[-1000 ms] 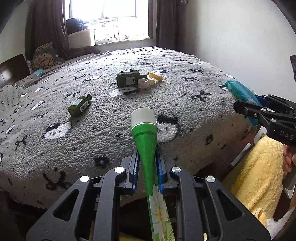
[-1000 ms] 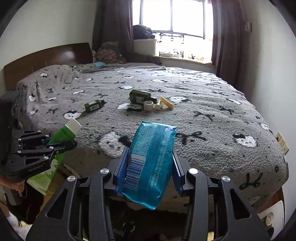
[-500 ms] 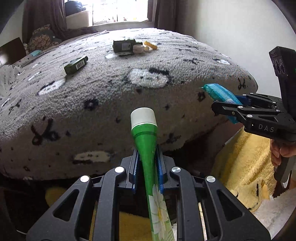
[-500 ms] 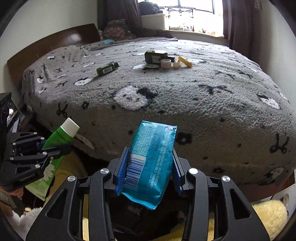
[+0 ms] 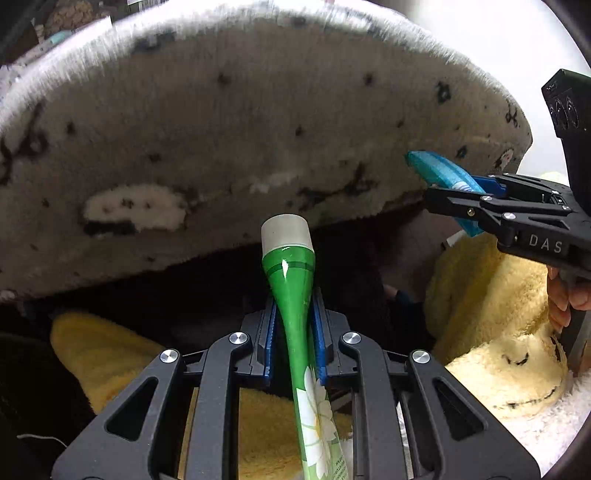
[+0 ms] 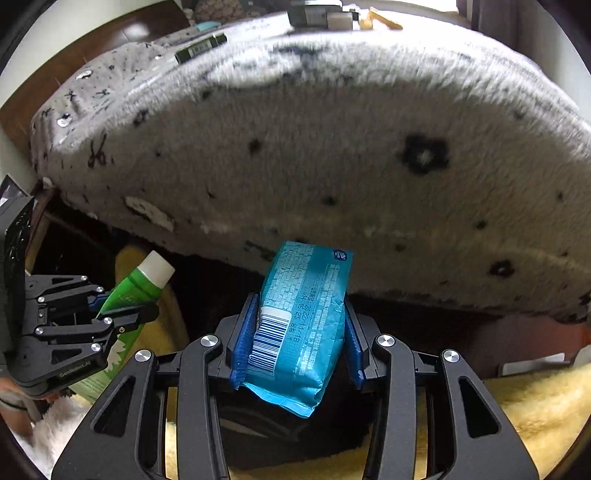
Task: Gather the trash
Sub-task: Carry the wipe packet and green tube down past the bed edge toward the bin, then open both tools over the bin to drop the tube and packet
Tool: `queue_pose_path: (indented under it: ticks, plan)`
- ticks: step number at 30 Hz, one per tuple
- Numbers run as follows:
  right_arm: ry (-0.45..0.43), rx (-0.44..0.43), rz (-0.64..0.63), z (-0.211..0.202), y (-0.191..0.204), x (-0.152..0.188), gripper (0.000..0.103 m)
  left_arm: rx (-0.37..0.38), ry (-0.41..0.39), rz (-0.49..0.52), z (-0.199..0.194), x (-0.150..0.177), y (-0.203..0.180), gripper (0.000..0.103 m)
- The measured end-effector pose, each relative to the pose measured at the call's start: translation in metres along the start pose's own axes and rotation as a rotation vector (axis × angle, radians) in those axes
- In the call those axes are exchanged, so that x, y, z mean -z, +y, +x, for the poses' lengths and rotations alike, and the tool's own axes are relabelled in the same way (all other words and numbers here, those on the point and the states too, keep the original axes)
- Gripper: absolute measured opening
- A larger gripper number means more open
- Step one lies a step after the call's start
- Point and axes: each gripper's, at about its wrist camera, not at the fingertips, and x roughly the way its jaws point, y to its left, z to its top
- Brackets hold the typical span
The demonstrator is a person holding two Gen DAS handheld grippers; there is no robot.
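A green tube point(image 5: 291, 280) with a white cap and a daisy print is clamped between the blue pads of my left gripper point(image 5: 291, 321), cap pointing away from me. My right gripper point(image 6: 299, 332) is shut on a blue plastic packet point(image 6: 303, 317) with a barcode, which stands upright between its pads. Both grippers tilt steeply down in front of the bed's side, side by side. In the left wrist view the right gripper point(image 5: 476, 206) and its packet point(image 5: 436, 170) are at the right. The right wrist view has the left gripper point(image 6: 122, 306) and tube point(image 6: 144, 280) at the left.
The bed's grey fleece blanket point(image 6: 332, 147) hangs over a dark gap point(image 5: 184, 288) beneath. On top lie a dark green bottle point(image 6: 201, 46), a dark box point(image 6: 312, 14) and a yellow item point(image 6: 380, 18). Yellow fluffy fabric point(image 5: 480, 295) lies below. A hand point(image 5: 565, 295) grips the right handle.
Both grippers have sunk and tipped downward, so the bed top has slid up toward the frame's upper edge and the blanket's side fills the view. Each keeps its hold.
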Motion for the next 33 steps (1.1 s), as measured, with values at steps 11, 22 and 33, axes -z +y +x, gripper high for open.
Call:
queue_pose_path:
  ticks: [11, 22, 33]
  plan:
    - [0.17, -0.043, 0.017, 0.052, 0.001, 0.004, 0.043, 0.069, 0.128, -0.021, 0.052, -0.003, 0.014, 0.016]
    - [0.201, -0.043, 0.023, 0.068, 0.005, 0.004, 0.048, 0.039, 0.162, -0.015, 0.067, -0.014, 0.011, 0.022]
    - [0.13, -0.017, 0.047, 0.043, -0.002, 0.003, 0.07, -0.013, 0.094, -0.021, 0.043, -0.015, 0.011, 0.047]
